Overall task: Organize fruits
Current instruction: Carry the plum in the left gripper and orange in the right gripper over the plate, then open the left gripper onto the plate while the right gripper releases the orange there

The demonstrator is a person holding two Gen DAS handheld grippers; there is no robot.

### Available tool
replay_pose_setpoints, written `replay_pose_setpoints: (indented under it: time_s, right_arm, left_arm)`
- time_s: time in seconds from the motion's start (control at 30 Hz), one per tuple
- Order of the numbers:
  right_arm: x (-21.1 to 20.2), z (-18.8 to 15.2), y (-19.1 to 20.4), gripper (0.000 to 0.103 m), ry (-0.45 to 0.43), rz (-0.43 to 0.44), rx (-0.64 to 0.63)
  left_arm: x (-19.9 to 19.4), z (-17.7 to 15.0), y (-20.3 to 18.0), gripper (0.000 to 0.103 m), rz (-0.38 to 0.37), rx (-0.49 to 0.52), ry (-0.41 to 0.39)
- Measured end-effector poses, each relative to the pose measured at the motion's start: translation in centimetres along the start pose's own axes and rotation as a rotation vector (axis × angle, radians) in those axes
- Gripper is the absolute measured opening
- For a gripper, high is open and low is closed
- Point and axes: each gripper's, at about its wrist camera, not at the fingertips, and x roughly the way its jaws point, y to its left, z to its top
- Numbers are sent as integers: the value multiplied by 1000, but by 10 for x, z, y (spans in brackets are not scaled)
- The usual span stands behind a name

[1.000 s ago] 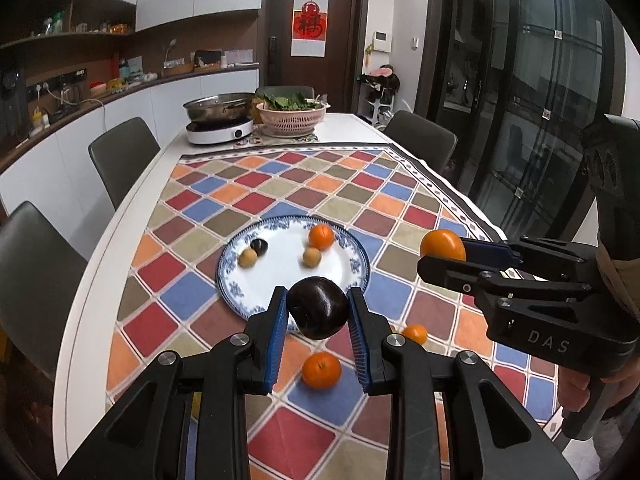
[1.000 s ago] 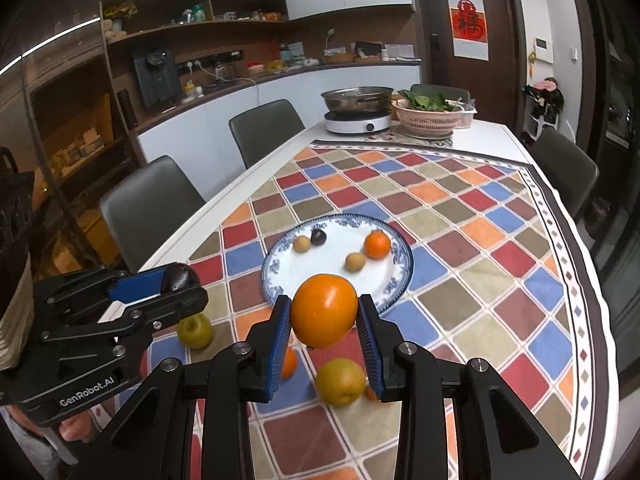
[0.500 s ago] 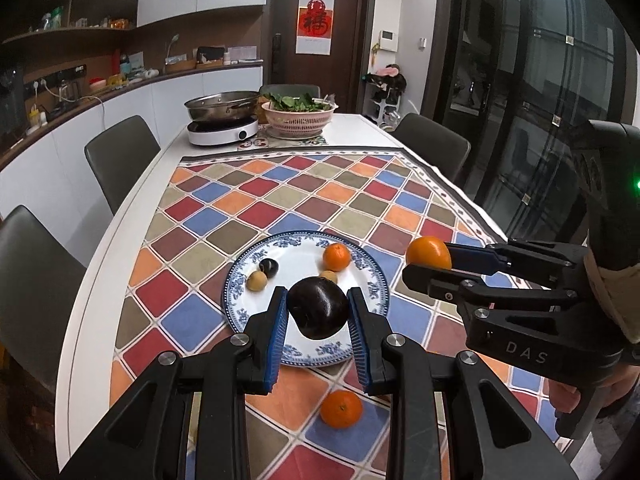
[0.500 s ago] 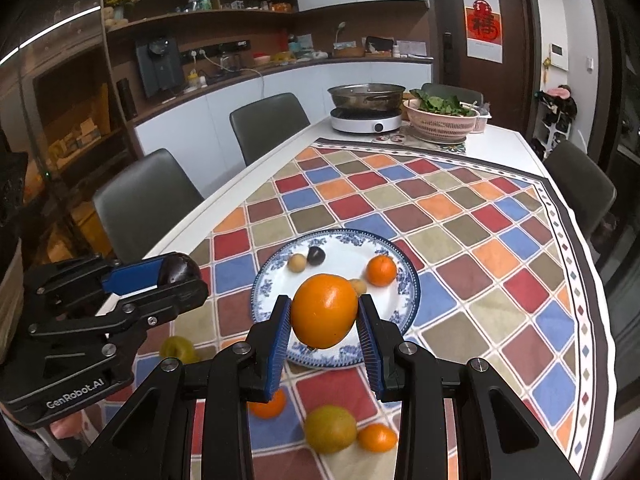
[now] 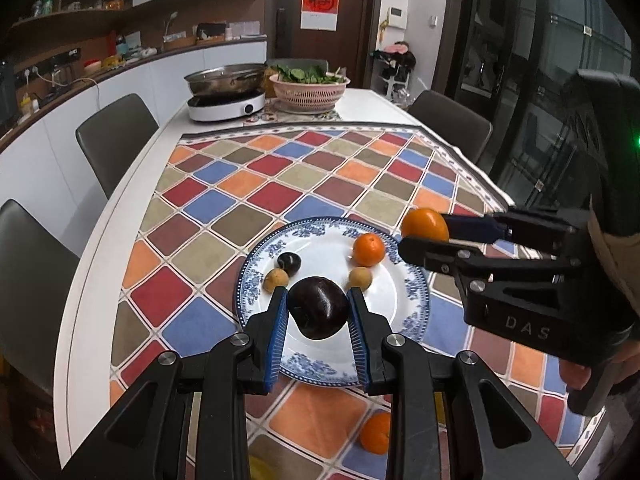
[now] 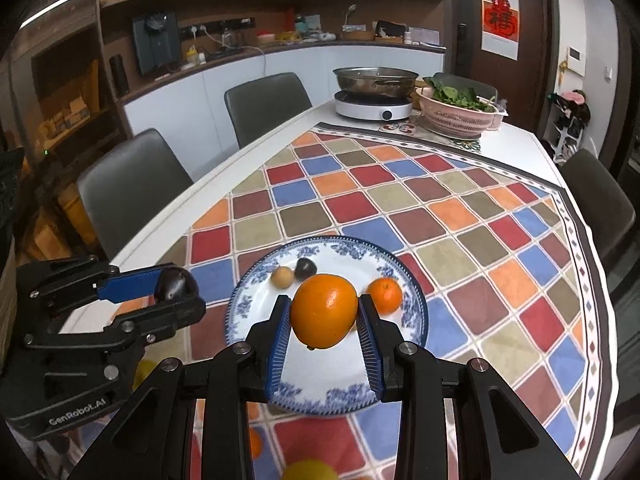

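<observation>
Holding a dark purple plum (image 5: 318,307) clenched between its two blue pads, the left tool (image 5: 319,328) hangs over the near part of a blue-and-white plate (image 5: 416,300). This plate sits on a checked cloth (image 5: 248,184) of red, blue, orange and olive squares, nearer the counter's (image 5: 86,320) left edge than its right. On the plate's left part lie a small tan fruit (image 5: 275,279) and, just beside it, a small dark fruit (image 5: 289,262). Toward the plate's right part sit another small tan fruit (image 5: 360,278) and a mandarin (image 5: 368,249), close together.

Over the plate's right rim, the right tool (image 6: 324,320) grips a large orange (image 6: 323,310) firmly between its blue pads, the fruit lifted clear of the plate. A hand (image 5: 580,368) is partly visible around that tool's handle at the right.

Near the counter's front edge, off the plate, another mandarin (image 5: 376,432) rests on the cloth, and a yellowish fruit (image 6: 310,470) shows only partly at the bottom of the right wrist view.

At the counter's far end stand a metal pan (image 5: 224,79) on a white hotplate (image 5: 226,106) and, to its right, a pink basket (image 5: 308,94) of leafy greens. Grey chairs (image 5: 114,136) line the counter's left and right sides.
</observation>
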Motion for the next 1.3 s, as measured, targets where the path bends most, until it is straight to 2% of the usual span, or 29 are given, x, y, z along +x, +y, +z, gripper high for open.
replay_pose_setpoints:
  time_s: [0.33,0.83,0.97,1.23,1.3]
  right_arm:
    - [50,22,-7,34,76,15,-32]
    - [123,33,-10,34,222,7,-86]
    - [136,33,-15,34,249,3,-73]
    - [149,33,-22,34,268,6,-50]
    - [150,33,-23,34,270,7,-52]
  left_arm:
    - [39,10,20,30,-22,-15,80]
    - [94,11,34,30,-63,-32,209]
    - [109,11,37,30,-76,-54,246]
    - [121,12,38,30,-66,-68,270]
    - [122,13,38,33,-73,-71,272]
